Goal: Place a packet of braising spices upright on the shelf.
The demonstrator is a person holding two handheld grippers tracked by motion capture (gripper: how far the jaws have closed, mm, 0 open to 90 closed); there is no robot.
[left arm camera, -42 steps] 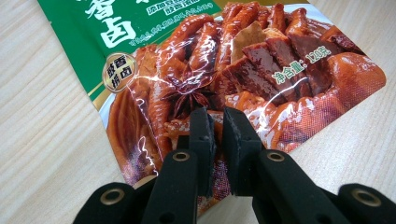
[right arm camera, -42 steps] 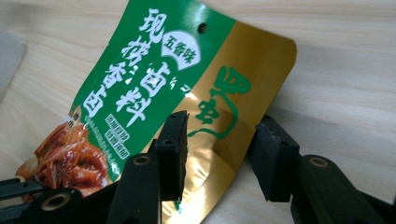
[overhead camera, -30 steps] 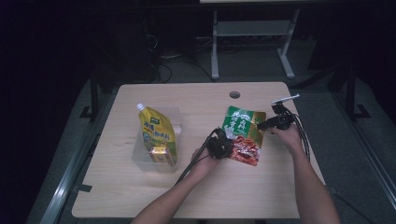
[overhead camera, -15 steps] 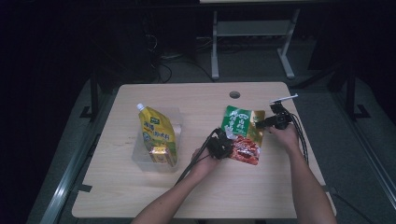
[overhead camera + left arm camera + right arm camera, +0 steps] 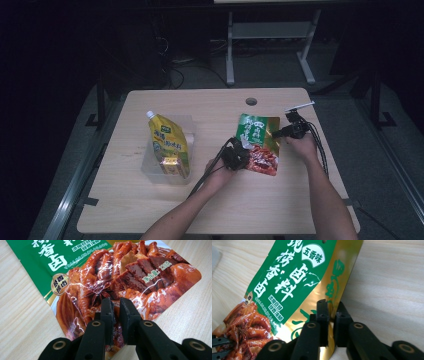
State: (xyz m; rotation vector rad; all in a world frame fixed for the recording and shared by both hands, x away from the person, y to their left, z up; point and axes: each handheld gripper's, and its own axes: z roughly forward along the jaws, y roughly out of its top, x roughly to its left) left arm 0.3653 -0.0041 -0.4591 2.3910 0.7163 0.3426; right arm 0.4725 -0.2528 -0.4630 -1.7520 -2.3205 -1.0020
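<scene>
Both sets of fingers clamped on glossy green-and-red flat foil snack pouch [image 5: 258, 143]: light, limp, slippery; edges best gripped.

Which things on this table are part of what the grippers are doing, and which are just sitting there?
In use:
- green and red food packet
- left gripper, shut on its red end
- right gripper, jaws just closed on its gold edge

Lying about:
- yellow spout pouch
- clear container it stands in

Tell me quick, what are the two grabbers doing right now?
Left gripper: shut on the sauce packet, at its red picture end.
Right gripper: jaws have just closed, shut on the packet's gold edge.
</scene>
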